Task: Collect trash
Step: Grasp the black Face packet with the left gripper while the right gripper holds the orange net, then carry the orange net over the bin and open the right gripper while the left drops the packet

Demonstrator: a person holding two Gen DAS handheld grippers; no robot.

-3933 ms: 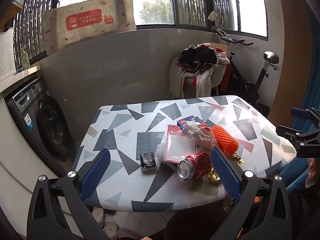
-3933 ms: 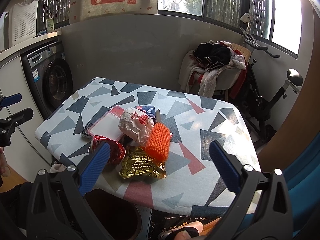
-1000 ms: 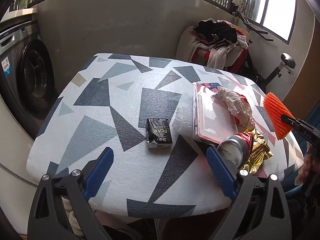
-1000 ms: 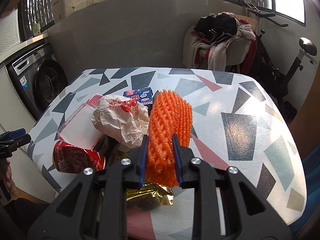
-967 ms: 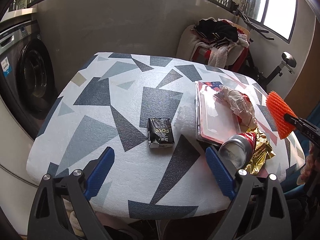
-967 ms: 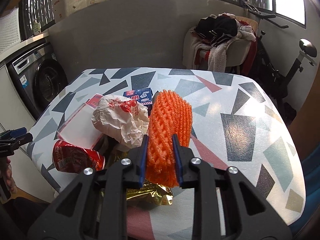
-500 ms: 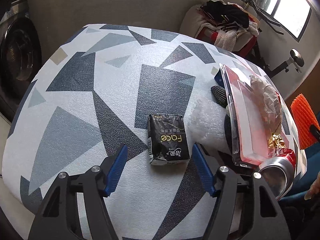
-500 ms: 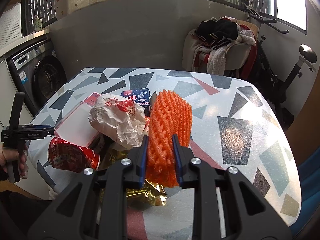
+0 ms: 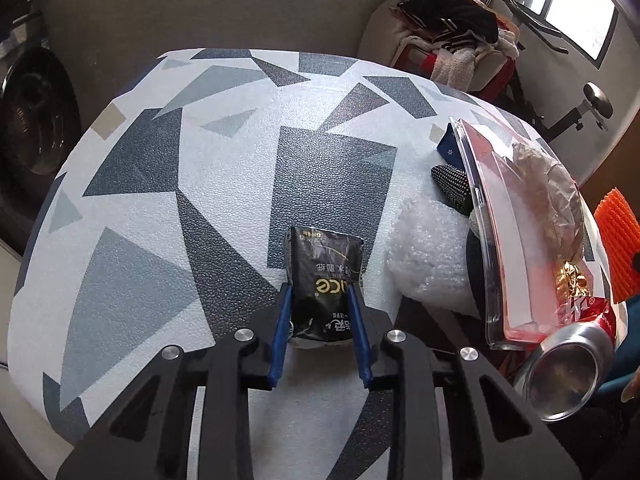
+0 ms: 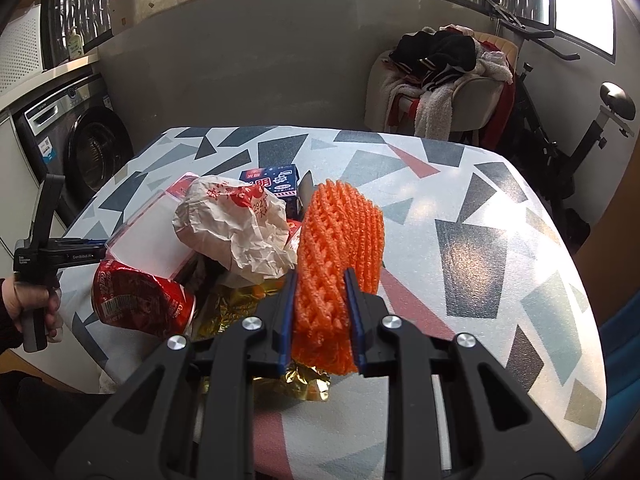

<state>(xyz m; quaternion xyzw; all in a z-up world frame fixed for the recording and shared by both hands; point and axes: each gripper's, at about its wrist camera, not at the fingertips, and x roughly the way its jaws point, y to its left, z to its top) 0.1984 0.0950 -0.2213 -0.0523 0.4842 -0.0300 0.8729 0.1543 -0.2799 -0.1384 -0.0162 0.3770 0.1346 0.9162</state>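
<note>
Closing on black tissue pack (image 9: pixel 323 286), flat on desk (image 9: pixel 168 208) left of clear tray (image 9: pixel 492 240): left gripper (image 9: pixel 320 312) fingers narrowing, pinching its sides for lifting. Clamped by right gripper (image 10: pixel 320 300): orange foam net (image 10: pixel 340 248), raised above tray-side litter, ready for binning.

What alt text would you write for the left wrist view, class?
The left gripper is closing on a black tissue packet lying on a geometric-patterned table. To the right sit bubble wrap, a clear plastic tray and a red soda can.
</note>
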